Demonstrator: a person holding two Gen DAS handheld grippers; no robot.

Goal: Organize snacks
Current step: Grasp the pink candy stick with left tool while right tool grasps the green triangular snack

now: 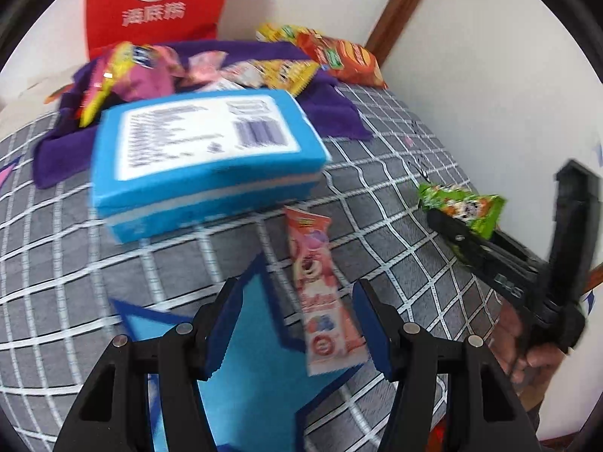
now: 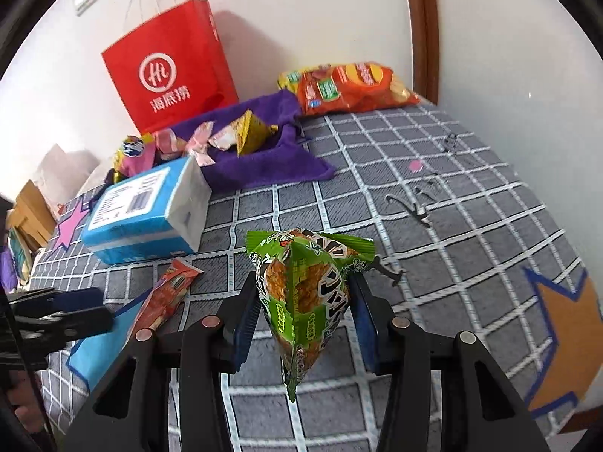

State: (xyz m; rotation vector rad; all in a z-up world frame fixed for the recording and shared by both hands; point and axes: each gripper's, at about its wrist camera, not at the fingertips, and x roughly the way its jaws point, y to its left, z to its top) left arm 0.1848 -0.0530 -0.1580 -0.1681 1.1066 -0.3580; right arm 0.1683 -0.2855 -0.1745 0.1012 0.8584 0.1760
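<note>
The grey checked bedspread (image 2: 471, 203) lies under both tools; beyond them the red paper bag (image 2: 169, 71) stands against the wall, with the purple cloth (image 2: 264, 158) at its foot carrying a heap of small wrapped snacks (image 2: 226, 135); the orange chip bag (image 2: 354, 86) lies to the right of that cloth; the blue box (image 1: 203, 150) sits ahead of the left gripper (image 1: 297, 331), label side up; the left gripper's 2 jaws stand apart, roughly half open, with the pink snack stick (image 1: 320, 290) lying on the bedspread between them, nearer the right jaw, though whether it touches is unclear; the right gripper (image 2: 301, 316) is clamped on the green snack packet (image 2: 301, 286), which stands up between its 2 pads, its top flaring above the fingertips.
</note>
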